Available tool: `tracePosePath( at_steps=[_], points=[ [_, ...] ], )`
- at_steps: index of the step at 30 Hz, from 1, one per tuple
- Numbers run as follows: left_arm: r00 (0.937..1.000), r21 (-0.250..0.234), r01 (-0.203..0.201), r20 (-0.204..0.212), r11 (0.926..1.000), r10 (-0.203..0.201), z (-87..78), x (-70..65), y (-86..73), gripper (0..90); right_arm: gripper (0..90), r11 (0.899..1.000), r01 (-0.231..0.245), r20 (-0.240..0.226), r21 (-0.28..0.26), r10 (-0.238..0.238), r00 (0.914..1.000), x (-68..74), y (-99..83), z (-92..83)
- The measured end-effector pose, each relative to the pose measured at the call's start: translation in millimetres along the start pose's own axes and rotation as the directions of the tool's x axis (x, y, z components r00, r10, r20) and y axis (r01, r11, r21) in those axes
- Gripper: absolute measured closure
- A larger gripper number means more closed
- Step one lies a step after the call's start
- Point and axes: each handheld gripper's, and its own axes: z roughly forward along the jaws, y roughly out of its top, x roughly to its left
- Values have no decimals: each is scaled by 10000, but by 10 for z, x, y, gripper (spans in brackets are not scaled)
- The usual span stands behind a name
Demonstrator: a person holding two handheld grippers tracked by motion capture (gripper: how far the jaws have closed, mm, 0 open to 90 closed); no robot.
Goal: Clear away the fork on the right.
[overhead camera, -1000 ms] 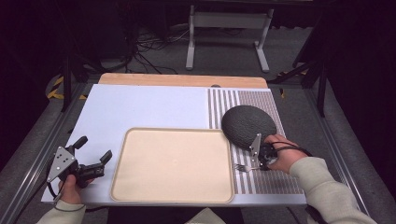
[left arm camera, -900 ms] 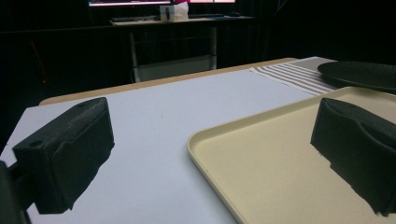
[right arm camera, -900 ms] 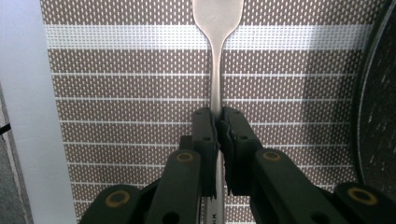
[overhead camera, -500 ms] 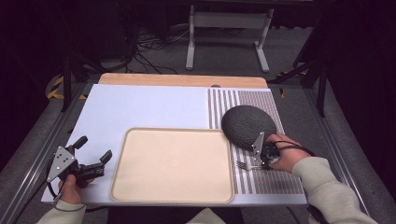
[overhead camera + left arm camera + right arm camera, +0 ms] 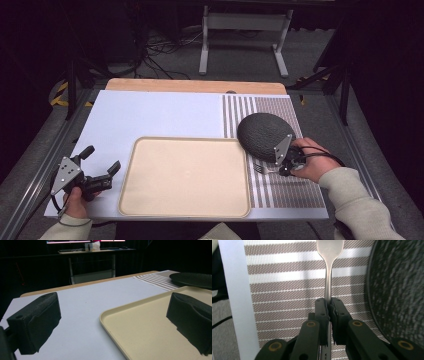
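While the right gripper pinches the handle of a silver fork between its pressed-together jaws, the fork's neck and the base of its head run straight up toward twelve o'clock over the brown-and-white striped placemat. At three o'clock of the jaws lies the dark speckled plate, just beside the fork but apart from it. Seen from the high view, the fork points toward nine o'clock from the right gripper, its tines nearer the beige tray than a second ago, when the fork showed less clearly beyond the jaws; the right hand sits at about five o'clock of the plate, much as before.

At the other side, the left gripper has its jaws spread wide with nothing between them. It rests where it was, at nine o'clock of the tray, over the pale blue mat. Its own view looks across the tray's near corner toward the placemat and plate at two o'clock.
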Motion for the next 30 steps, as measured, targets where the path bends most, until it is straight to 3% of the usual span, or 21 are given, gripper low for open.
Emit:
tracePosePath(
  at_steps=[7, 15, 19, 30],
  points=[
    [10000, 21, 82, 31, 10000, -83, -3, 11, -7, 0, 844, 9960, -322, 390, -828, 356, 9986, -13, 25, -174],
    [10000, -36, 67, 14, 10000, -67, -11, 7, -1, 0, 844, 9816, -162, 516, -1905, 265, 9983, -34, 89, -285],
    [10000, -34, 84, 17, 10000, -84, -9, 10, -3, 0, 844, 9762, -117, 576, -2167, 247, 9980, -43, 128, -327],
    [9999, -35, 124, 32, 9999, -124, -12, 12, -2, 0, 845, 9408, -575, 813, -3340, 895, 9927, -62, 226, -389]
  ],
)
